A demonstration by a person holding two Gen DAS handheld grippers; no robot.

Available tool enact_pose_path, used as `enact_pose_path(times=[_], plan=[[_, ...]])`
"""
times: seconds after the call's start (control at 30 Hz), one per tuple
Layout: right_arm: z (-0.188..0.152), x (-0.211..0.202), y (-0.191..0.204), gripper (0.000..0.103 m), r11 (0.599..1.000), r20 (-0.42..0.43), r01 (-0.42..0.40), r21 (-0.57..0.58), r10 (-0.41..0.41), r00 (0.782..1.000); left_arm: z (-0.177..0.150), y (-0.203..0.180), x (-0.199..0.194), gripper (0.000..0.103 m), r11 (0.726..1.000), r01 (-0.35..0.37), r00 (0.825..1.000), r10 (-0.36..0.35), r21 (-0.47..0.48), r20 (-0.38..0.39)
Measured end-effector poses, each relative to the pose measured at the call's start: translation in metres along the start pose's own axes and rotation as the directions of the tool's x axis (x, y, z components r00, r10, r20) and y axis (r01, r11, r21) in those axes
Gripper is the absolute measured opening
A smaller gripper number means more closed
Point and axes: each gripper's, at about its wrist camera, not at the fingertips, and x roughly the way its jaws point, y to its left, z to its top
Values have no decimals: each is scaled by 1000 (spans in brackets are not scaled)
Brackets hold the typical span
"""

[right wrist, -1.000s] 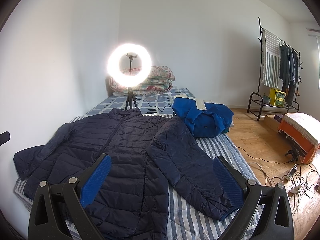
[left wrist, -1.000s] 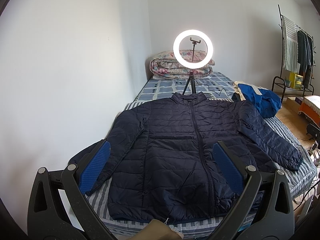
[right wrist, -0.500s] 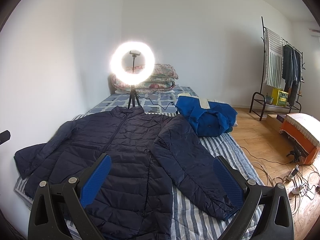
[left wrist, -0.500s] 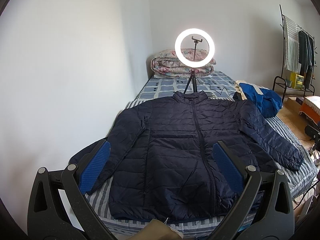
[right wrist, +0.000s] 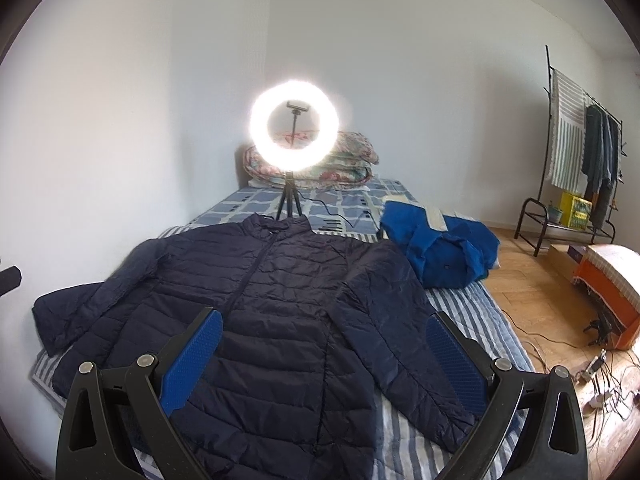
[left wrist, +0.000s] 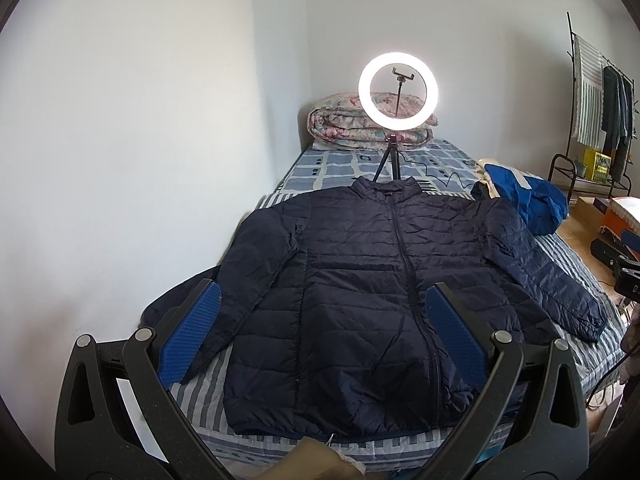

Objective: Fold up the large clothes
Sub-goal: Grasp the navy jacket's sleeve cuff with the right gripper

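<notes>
- Left gripper [left wrist: 320, 336] wide open, nothing between its blue pads [left wrist: 192, 332]; hovers over the near hem, no contact.
- Right gripper [right wrist: 324, 356] also spread wide and empty, above the lower body and right sleeve.
- Navy puffer jacket [left wrist: 360, 280] lies flat, zipped, front up on the striped bed [right wrist: 452, 304], sleeves splayed out.
- Judgement: light, soft, springy fill; slick shell likely slips, so pinch seams: cuff [right wrist: 460, 436] or hem corner, not the mid panel.
- Blue garment [right wrist: 440, 248] heaped just beyond the right shoulder.
- Ring light [left wrist: 398, 90] on a tripod behind the collar; rolled quilt [left wrist: 340, 124] farthest.
</notes>
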Motion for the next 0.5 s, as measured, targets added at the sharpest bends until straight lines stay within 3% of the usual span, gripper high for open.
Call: enact_pose_path(times=[0.27, 0.4, 0.5], plan=[[17, 14, 43, 102, 988, 20, -140, -64, 141, 990, 0, 14, -5, 103, 999, -11, 1000, 11, -31, -1], [26, 30, 70, 97, 958, -25, -276, -81, 275, 961, -14, 21, -24, 103, 999, -13, 1000, 14, -53, 14], [31, 46, 99, 95, 914, -90, -392, -102, 384, 919, -30, 22, -41, 103, 999, -25, 999, 26, -47, 24]])
